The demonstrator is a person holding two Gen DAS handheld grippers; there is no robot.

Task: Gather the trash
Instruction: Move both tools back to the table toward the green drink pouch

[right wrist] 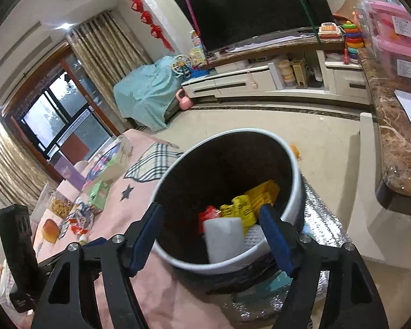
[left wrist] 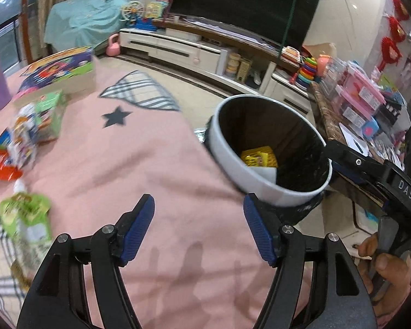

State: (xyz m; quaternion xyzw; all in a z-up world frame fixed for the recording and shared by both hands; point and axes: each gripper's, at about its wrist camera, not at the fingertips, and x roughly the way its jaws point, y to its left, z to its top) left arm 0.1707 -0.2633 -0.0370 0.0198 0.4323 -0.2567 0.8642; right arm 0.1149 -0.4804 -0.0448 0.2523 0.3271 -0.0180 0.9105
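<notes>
The left gripper (left wrist: 198,213) hangs over the pink tablecloth (left wrist: 128,164) with its fingers spread wide and nothing between them. The white-rimmed trash bin (left wrist: 271,150) sits just past the table's edge, holding a yellow packet (right wrist: 256,200), a red wrapper (right wrist: 209,213) and a white pad (right wrist: 224,238). The right gripper (right wrist: 209,235) is poised at the bin's mouth, fingers apart and empty — more wrappers (left wrist: 11,148) and a green pouch (left wrist: 24,216) lie on the cloth at the left.

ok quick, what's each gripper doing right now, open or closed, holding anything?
Left gripper: open, empty, above the pink tablecloth.
Right gripper: open, empty, fingers framing the mouth of the trash bin.
</notes>
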